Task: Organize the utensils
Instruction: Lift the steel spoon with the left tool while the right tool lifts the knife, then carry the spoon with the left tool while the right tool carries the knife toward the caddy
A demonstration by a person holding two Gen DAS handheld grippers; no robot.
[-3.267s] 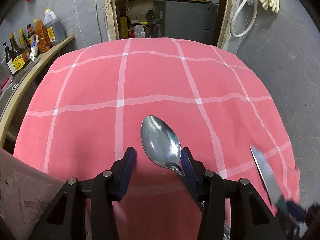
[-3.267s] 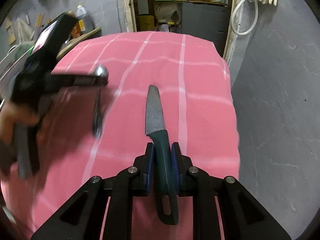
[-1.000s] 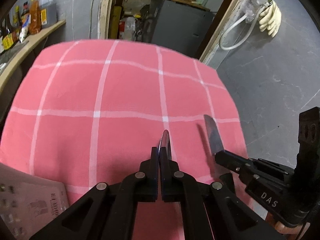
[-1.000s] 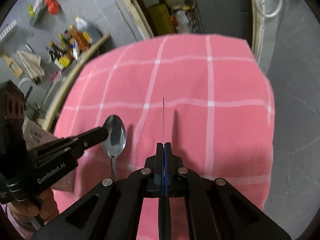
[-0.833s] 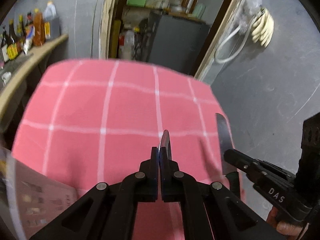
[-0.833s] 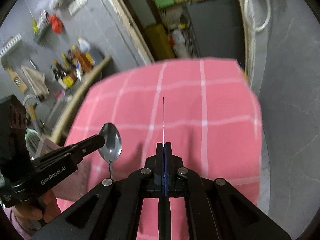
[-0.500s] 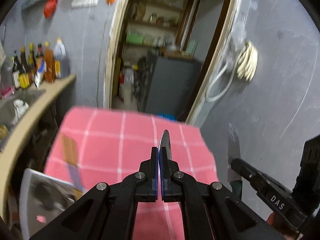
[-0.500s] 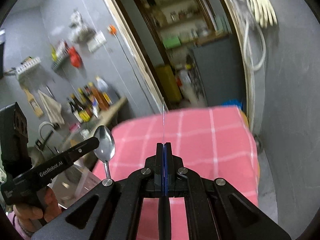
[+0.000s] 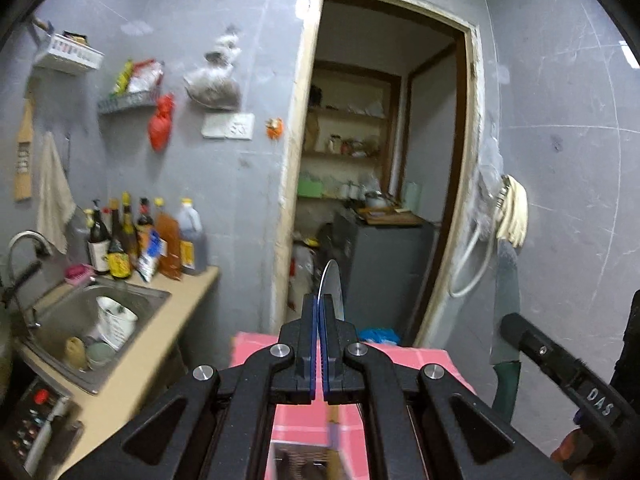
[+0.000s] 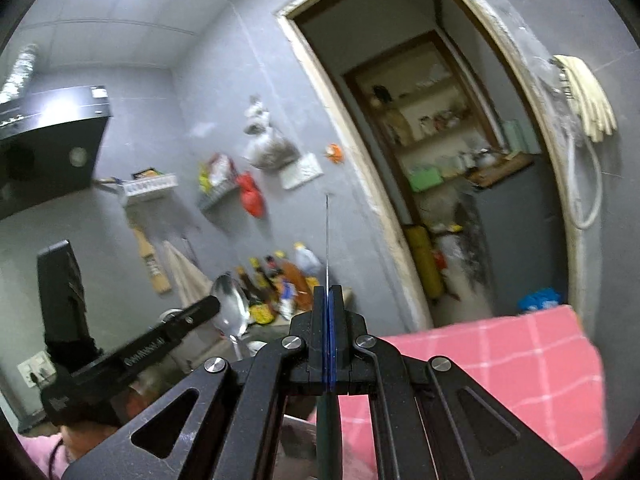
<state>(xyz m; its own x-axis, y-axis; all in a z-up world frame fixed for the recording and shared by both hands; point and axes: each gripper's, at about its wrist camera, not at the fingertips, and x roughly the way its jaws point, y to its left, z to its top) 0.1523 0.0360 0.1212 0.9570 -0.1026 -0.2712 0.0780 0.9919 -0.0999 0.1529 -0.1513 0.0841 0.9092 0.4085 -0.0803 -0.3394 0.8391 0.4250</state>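
Observation:
My left gripper [image 9: 319, 312] is shut on a steel spoon [image 9: 333, 289], whose bowl stands edge-on above the pads. The same spoon [image 10: 230, 312] shows face-on at the left of the right wrist view, clamped in the left gripper [image 10: 214, 304]. My right gripper [image 10: 328, 300] is shut on a knife [image 10: 327, 236] with a dark green handle, its blade edge-on and pointing up. In the left wrist view that knife [image 9: 506, 300] stands upright at the right, held by the right gripper [image 9: 510, 322]. Both are raised high above the pink checked tablecloth [image 10: 500, 360].
A sink [image 9: 86, 320] holding a white cup and dishes lies at the lower left, with sauce bottles [image 9: 148, 240] on the counter behind it. An open doorway [image 9: 380, 180] leads to a storeroom. Rubber gloves [image 9: 514, 212] hang on the right wall. A hand [image 10: 80, 440] holds the left gripper.
Both grippers have risen and tilted up from the tablecloth, carrying the spoon and the knife. The views now face the wall, sink and doorway instead of the cloth.

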